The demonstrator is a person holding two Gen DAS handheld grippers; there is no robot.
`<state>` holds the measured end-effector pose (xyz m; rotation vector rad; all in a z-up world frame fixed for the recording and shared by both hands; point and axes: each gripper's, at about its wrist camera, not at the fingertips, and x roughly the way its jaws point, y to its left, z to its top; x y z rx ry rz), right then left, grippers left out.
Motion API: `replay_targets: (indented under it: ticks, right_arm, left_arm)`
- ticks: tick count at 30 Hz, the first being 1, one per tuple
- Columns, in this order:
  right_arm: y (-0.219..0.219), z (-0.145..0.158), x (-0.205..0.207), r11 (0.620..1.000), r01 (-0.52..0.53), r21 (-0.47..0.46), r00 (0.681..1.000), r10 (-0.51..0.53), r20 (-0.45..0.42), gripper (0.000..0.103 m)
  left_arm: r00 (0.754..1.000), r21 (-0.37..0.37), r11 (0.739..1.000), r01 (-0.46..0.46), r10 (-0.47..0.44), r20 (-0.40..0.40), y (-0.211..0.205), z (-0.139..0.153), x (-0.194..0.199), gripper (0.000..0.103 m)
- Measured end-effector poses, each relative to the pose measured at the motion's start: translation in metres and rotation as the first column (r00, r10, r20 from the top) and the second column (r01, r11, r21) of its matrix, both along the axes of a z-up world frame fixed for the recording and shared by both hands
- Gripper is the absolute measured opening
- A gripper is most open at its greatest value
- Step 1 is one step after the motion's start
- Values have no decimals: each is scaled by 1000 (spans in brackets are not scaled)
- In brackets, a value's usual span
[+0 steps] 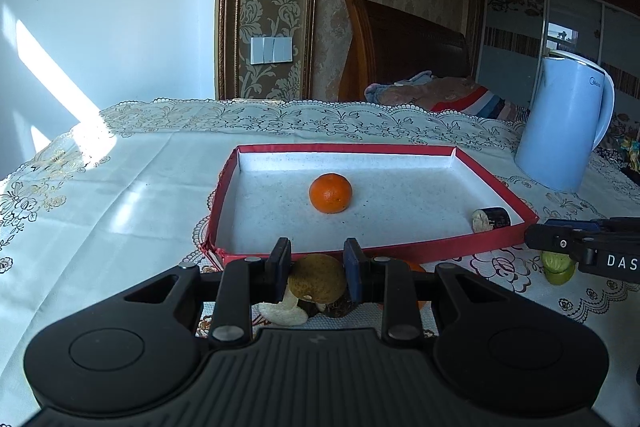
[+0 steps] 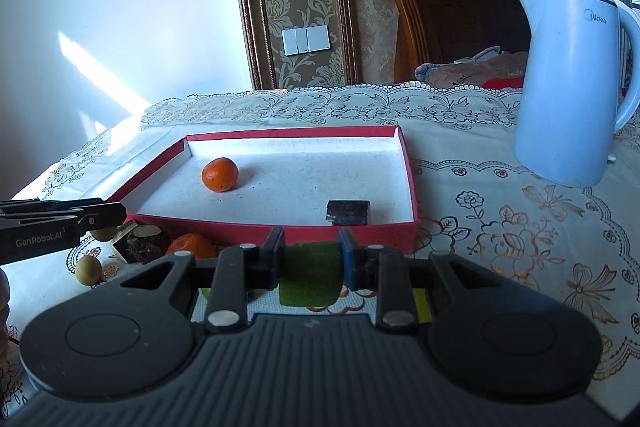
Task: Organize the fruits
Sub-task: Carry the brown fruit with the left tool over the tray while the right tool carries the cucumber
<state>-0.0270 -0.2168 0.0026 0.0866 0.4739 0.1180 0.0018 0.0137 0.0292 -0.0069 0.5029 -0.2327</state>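
Note:
A red-rimmed white tray [image 1: 368, 251] [image 2: 412, 187] holds a tangerine [image 1: 330, 193] [image 2: 219, 174] and a dark cut piece [image 1: 491, 219] [image 2: 348, 212]. My left gripper [image 1: 317, 263] is shut on a brown-yellow round fruit [image 1: 318, 277] just in front of the tray's near wall. My right gripper [image 2: 310, 261] is shut on a green fruit piece [image 2: 310, 275], also seen in the left wrist view [image 1: 558, 267]. Loose on the cloth lie another tangerine [image 2: 191, 245], a dark cut piece [image 2: 144, 243], a white peel [image 1: 284, 311] and a small tan fruit [image 2: 89, 269].
A light blue kettle [image 1: 564, 123] [image 2: 576, 87] stands on the lace tablecloth [image 1: 100, 207] right of the tray. A yellow object [image 2: 422, 301] lies under the right gripper. A bed with a wooden headboard [image 1: 400, 47] stands behind the table.

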Motion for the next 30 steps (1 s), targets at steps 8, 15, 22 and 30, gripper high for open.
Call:
replay_targets:
  ticks: [8, 15, 22, 30]
  right_arm:
    - [9, 0, 21, 1000, 1, -20, 1000, -1, 8, 27]
    - [21, -8, 16, 997, -23, -69, 1000, 24, 18, 27]
    - [24, -11, 16, 997, -32, -70, 999, 32, 4, 27]
    - [28, -3, 23, 996, -28, -89, 999, 30, 20, 27]
  left_arm:
    - [999, -40, 999, 8, -9, -32, 5, 3, 25, 28]
    - [988, 14, 999, 35, -37, 148, 6, 2, -9, 28]
    - [967, 99, 994, 43, -67, 245, -1, 1, -40, 28]
    - [982, 126, 992, 25, -48, 181, -10, 6, -14, 28]
